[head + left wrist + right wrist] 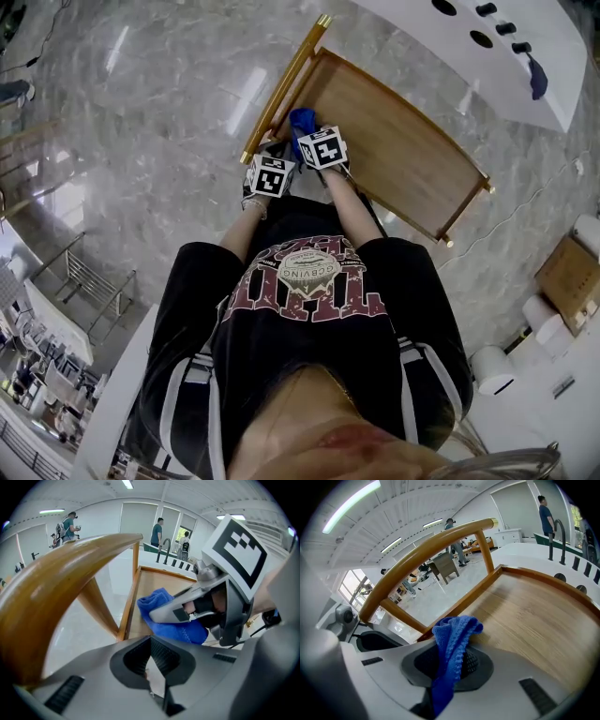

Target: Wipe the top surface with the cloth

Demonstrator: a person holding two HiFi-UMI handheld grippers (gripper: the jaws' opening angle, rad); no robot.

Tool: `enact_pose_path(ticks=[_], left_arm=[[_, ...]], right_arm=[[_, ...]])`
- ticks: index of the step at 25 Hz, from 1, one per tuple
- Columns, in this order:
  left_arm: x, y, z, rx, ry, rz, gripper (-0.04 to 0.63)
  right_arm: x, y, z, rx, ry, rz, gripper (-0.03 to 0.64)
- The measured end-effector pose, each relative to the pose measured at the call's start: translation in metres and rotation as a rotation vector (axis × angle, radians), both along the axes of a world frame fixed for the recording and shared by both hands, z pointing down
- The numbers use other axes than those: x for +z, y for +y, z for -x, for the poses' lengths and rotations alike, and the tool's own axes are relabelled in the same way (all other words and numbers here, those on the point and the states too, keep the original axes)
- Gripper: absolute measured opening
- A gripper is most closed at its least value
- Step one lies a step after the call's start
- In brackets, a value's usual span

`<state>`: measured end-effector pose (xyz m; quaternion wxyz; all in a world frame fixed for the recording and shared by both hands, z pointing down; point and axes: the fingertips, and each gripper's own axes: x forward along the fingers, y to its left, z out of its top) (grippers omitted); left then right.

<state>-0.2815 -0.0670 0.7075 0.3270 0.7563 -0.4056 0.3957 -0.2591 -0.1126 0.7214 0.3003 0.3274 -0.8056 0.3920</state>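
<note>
Right gripper (450, 663): jaws clamped on the blue cloth (452, 634); a fold of it bunches up above the pads.
Left gripper (152, 667): jaws pressed together, held just beside the right gripper, by the handle end of the cart.
Cloth position: at the near corner of the top surface (534, 620), close to the raised rim.
Top surface: a wooden tray with a low rim all round; the cloth is the only thing on it.
Handle (426, 550): a curved wooden bar, above the tray's end.
Left gripper view only: the right gripper from the side, the cloth bunched under it on the wood.
Head view only: both marker cubes side by side; a white counter (497, 37) farther off.
</note>
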Motion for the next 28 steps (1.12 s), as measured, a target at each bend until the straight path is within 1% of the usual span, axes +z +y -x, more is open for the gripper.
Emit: enact_pose_path(ticks=[3, 6, 17, 28], left_arm=[[-0.001, -0.005, -0.003, -0.009, 0.009, -0.001, 0.044], [-0.001, -0.005, -0.006, -0.016, 0.026, 0.017, 0.044], [-0.004, -0.003, -0.023, 0.047, 0.018, 0.024, 0.044], [-0.003, 0.003, -0.044, 0.138, 0.014, 0.029, 0.044]], right_arm=[[0.000, 0.003, -0.007, 0.007, 0.004, 0.001, 0.055], [0.001, 0.007, -0.015, 0.016, 0.004, 0.000, 0.055], [0.000, 0.021, -0.037, 0.072, 0.007, 0.008, 0.055], [-0.001, 0.034, -0.056, 0.132, 0.011, 0.004, 0.055]])
